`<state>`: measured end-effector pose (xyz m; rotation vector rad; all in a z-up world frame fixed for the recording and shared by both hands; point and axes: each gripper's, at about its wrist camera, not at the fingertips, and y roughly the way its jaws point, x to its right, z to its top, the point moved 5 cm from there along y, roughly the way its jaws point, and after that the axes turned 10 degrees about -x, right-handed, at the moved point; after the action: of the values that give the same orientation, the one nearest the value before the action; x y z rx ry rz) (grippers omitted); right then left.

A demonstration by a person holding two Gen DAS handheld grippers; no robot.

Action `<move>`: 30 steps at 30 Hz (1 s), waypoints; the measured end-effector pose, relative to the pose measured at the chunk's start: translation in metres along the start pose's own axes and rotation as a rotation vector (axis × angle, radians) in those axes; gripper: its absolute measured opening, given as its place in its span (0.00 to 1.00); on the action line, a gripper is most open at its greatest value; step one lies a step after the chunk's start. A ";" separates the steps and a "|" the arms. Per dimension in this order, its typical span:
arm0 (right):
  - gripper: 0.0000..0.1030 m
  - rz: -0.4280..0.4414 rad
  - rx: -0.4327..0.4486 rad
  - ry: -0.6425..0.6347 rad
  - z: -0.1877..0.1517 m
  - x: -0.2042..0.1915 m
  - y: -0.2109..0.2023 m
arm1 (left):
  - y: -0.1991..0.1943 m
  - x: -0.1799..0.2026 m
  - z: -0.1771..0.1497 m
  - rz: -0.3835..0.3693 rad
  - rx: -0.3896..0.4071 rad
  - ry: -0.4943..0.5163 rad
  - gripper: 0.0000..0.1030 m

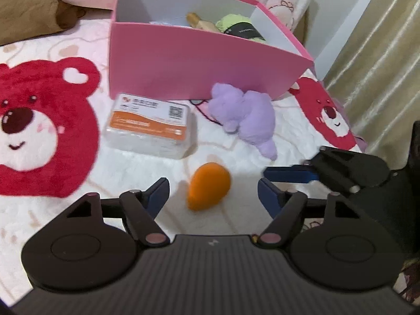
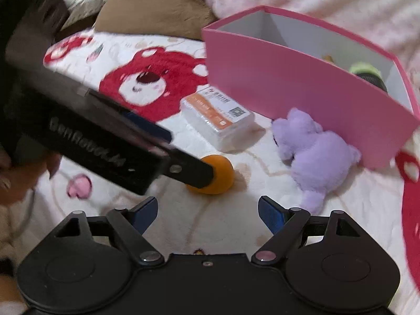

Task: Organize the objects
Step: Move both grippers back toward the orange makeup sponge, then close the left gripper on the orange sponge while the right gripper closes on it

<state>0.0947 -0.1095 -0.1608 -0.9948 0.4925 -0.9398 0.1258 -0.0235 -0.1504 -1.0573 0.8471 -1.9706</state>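
Pink box (image 1: 199, 71) stands open-topped on the bear-print blanket (image 1: 47, 120). Inside, at its right end: a green roll with a dark band (image 1: 239, 27) and a tan wooden piece (image 1: 199, 21) leaning beside it; something pale further left, too hidden to tell.

Outside, in front of the box: wrapped packet with orange label (image 1: 151, 128), lying flat; purple plush (image 1: 244, 115), touching the box's front wall in the right wrist view, long axis slanting away from the box.

Orange sponge (image 1: 208, 189), egg-shaped, lies on the blanket near the packet, narrow end toward the left wrist camera, fat end toward the box.

Left gripper (image 1: 212, 191): jaws spread, flanking the sponge, pads apart from it. Right gripper (image 2: 207, 210): jaws spread, nothing between, plush just beside its right finger.
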 end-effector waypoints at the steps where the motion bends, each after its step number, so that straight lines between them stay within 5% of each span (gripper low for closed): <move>1: 0.82 -0.021 0.022 -0.025 0.002 -0.002 0.002 | 0.003 0.002 0.000 -0.012 0.000 -0.001 0.64; 6: 0.79 -0.052 0.075 -0.105 0.014 -0.005 0.016 | 0.013 -0.004 -0.005 -0.024 0.018 -0.058 0.55; 13: 0.53 0.012 0.020 -0.057 0.013 0.004 0.030 | 0.022 -0.011 -0.006 -0.022 -0.013 -0.090 0.37; 23: 0.53 -0.004 0.030 0.025 -0.002 0.001 -0.013 | 0.000 0.006 -0.012 -0.117 -0.014 -0.058 0.33; 30: 0.52 0.000 0.003 0.031 -0.012 -0.007 -0.042 | -0.009 0.023 -0.016 -0.113 -0.109 -0.036 0.34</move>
<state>0.0643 -0.1186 -0.1305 -0.9795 0.5167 -0.9569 0.1000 -0.0347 -0.1417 -1.2245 0.9005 -2.0110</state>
